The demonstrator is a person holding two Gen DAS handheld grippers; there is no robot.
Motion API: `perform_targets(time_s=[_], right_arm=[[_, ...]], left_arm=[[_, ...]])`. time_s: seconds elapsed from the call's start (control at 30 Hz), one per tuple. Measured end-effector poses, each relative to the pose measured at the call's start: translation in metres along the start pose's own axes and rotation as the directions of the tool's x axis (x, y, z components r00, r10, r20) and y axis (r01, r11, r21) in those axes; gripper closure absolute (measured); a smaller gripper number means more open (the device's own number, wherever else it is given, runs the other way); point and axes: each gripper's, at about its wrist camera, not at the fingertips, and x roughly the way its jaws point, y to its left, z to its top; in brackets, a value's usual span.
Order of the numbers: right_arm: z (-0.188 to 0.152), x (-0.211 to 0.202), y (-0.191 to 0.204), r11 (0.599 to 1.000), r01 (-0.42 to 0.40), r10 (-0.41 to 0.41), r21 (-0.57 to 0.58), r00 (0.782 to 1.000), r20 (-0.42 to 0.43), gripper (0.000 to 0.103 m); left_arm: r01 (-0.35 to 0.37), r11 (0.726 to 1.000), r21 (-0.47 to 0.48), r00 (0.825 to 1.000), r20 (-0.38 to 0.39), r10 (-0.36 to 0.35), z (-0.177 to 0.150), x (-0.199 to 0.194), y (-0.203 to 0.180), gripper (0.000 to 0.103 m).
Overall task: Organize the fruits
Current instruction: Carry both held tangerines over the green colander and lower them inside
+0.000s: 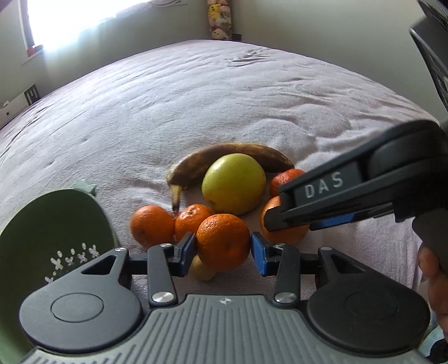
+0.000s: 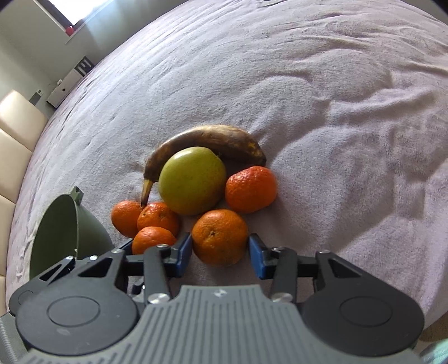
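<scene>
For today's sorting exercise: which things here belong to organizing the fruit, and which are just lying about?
Job: tangerines, apple, banana, green bowl, left gripper, right gripper.

Lying about: blanket, plush toys, cream cushions.

- The blanket (image 2: 322, 98) is looking like soft, matt, napped cloth, lying in wrinkles.
- The apple (image 2: 193, 180) is showing smooth, slightly glossy skin.
- The mandarins (image 2: 219, 236) are showing dimpled, faintly shiny peel.
- The banana (image 2: 207, 138) is looking dull, brown and rough.
- The bucket (image 2: 92, 226) is reading as smooth, matt green plastic.
- The left gripper (image 1: 223, 246) is showing matt black plastic with shiny metal screws.
</scene>
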Motion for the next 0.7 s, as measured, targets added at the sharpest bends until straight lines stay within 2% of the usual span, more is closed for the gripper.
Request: perform_targets(time_s=[0.33,0.53,0.7], right_arm=[[0.004,-0.021,0.013,0.999,-0.028,0.030,-0.034,0.998,0.057,0.062],[0.003,-0.031,0.026,0.996,-0.061,0.065,-0.064,0.996,0.067,0.062],[-0.002,-0.036,0.047,0.987,-0.092,0.101,-0.132,0.993,0.065,0.062]], left_arm=[[0.042,0.990,-0.136,0.999,0.033,-0.038,0.013,-0.032,0.026,0.055],[0.029,0.975,-0.222,0.999,0.049,-0.019,0.016,-0.055,0.052,0.055],[0.005,0.953,-0.302,0.999,0.043,0.009,0.017,-0.072,0.077,0.055]])
